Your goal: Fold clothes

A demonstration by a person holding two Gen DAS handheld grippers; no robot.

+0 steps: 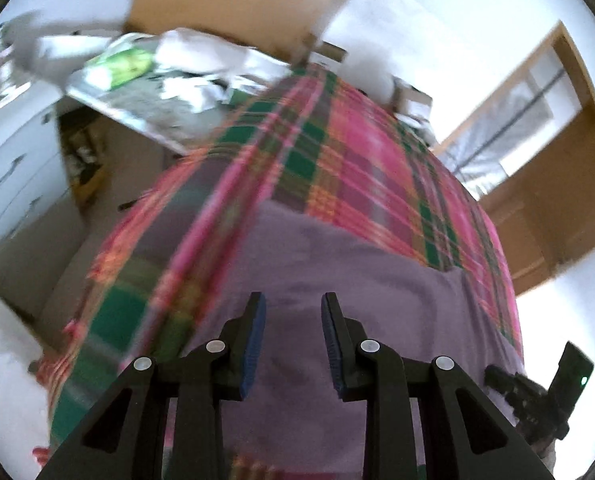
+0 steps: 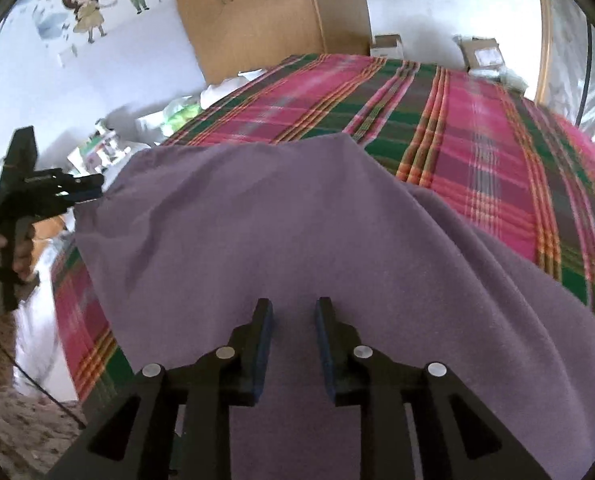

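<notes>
Purple cloth [image 2: 281, 216], the garment to be folded, lies spread on a bed under a pink and green plaid cover [image 2: 477, 128], with one fold already running across its upper right edge. The right gripper [image 2: 294, 344] hangs over the near part of the cloth with its blue pads apart and nothing between them. The left gripper [image 1: 293, 344] also stands open over the cloth, empty. Seen from the right wrist, the left gripper [image 2: 85, 186] sits at the cloth's left edge, held in a hand [image 2: 19, 248]; whether its tips touch the fabric there cannot be told. With neither gripper holding anything, the soft cloth could slump or the fold could spring open. A grip that bites too deep might also catch the plaid cover beneath and drag it along. The left wrist view is smeared, so a corner could easily be missed. That view alone shows white drawers [image 1: 13, 172], a heap of bags and papers [image 1: 157, 72] and the right gripper [image 1: 537, 392] at the lower right. The right wrist view alone shows a cartoon wall sticker [image 2: 101, 0], a wooden wardrobe [image 2: 265, 12] and the cloth's full outline.
</notes>
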